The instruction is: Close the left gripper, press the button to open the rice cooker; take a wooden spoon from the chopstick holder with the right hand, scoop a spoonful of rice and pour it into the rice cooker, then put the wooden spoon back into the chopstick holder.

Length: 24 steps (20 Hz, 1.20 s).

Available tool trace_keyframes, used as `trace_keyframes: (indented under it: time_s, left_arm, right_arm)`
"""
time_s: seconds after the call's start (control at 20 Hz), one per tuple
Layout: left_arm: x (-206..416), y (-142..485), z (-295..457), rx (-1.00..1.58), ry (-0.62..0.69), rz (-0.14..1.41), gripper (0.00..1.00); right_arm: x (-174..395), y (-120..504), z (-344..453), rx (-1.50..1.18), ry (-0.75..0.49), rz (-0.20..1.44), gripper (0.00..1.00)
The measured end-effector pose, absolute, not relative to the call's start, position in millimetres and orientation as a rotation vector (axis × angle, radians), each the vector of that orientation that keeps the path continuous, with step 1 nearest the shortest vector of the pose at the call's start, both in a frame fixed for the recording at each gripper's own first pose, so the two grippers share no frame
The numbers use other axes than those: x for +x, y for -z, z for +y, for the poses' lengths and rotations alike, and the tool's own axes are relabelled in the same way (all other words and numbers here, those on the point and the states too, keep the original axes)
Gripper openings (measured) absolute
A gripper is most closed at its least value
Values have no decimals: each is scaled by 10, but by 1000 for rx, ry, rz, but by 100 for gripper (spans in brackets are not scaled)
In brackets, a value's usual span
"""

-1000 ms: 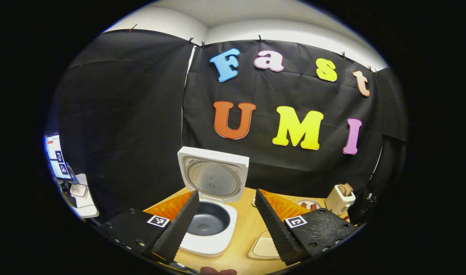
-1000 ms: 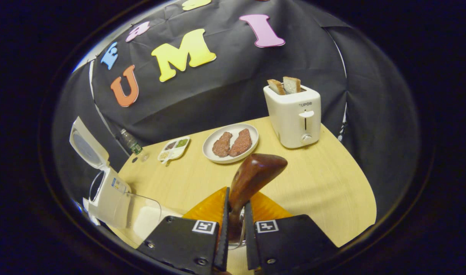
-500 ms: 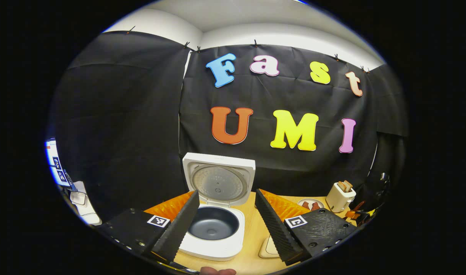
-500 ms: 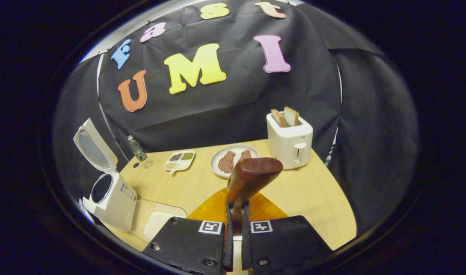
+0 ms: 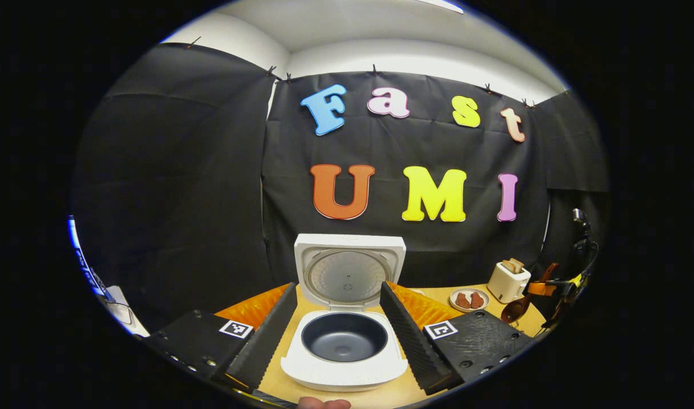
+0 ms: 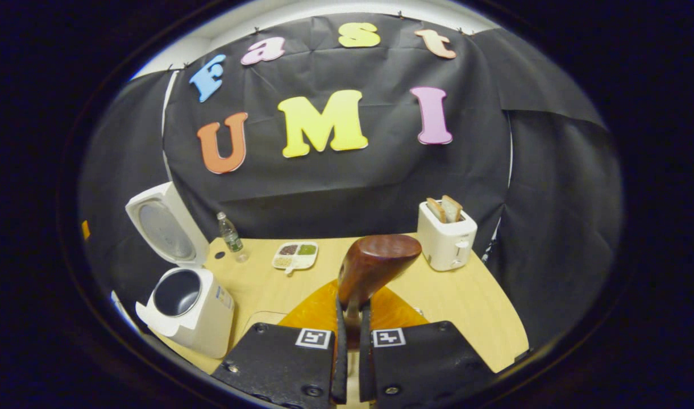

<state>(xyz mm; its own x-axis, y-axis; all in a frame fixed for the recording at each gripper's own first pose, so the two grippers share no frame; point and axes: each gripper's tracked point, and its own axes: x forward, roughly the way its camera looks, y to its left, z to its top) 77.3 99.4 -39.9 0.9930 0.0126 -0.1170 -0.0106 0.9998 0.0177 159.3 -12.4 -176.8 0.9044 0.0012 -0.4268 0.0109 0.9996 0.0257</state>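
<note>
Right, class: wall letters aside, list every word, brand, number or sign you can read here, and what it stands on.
Nothing legible.
Toaster: front mark too small to read.
Rice cooker: side sticker blurred.
Bottle: label too small.
Left gripper, right gripper: square coded markers, no words.
Wooden spoon: no marking seen.

Left tongs [image 5: 338, 329]: jaws spread wide, nothing between them, held level and pointing forward low over the tabletop. Right tongs [image 6: 350, 341]: jaws nearly together, both fingers [image 6: 340, 352] pressing a spoon [image 6: 375, 267] handle, bowl end rising ahead; also seen far right in left gripper view.
</note>
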Motion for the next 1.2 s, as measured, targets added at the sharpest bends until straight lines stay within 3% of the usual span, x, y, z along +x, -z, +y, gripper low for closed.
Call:
trace_keyframes:
  time_s: [0.65,0.85,1.2]
  left_arm:
    - [578,619,1268,47,74,193,94]
    - [539,642,1261,49,74,207,94]
    - [470,704,1264,53,55,228,94]
  right_arm:
    - [1574,3098,493,-453,48,450,13]
    - [1546,3271,603,-372,57,479,13]
    - [1499,3390,889,57,1,593,13]
